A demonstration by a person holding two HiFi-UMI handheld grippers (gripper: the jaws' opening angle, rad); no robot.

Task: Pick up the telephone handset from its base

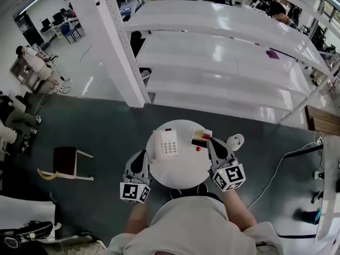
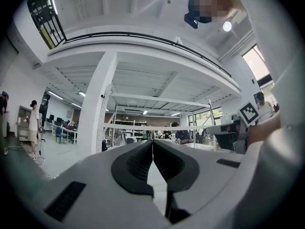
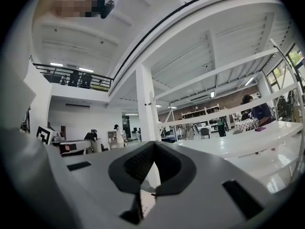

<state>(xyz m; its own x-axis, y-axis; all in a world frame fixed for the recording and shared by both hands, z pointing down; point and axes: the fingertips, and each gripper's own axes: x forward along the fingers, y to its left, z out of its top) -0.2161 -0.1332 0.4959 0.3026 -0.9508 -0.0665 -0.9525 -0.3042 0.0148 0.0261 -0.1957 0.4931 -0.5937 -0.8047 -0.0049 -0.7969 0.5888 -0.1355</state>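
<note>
Left of table [image 1: 180, 173], hand-held gripper [image 1: 142, 155] (closed)

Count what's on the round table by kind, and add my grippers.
Telephone: 1
Small box: 1
Small red item: 1
Grippers: 2, the left gripper and the right gripper, both shut with nothing between the jaws
Total: 5

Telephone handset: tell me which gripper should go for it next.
Left. The left gripper sits just beside the left edge of the telephone, where the handset appears to lie; the right gripper is farther, on the other side. Both are shut.
</note>
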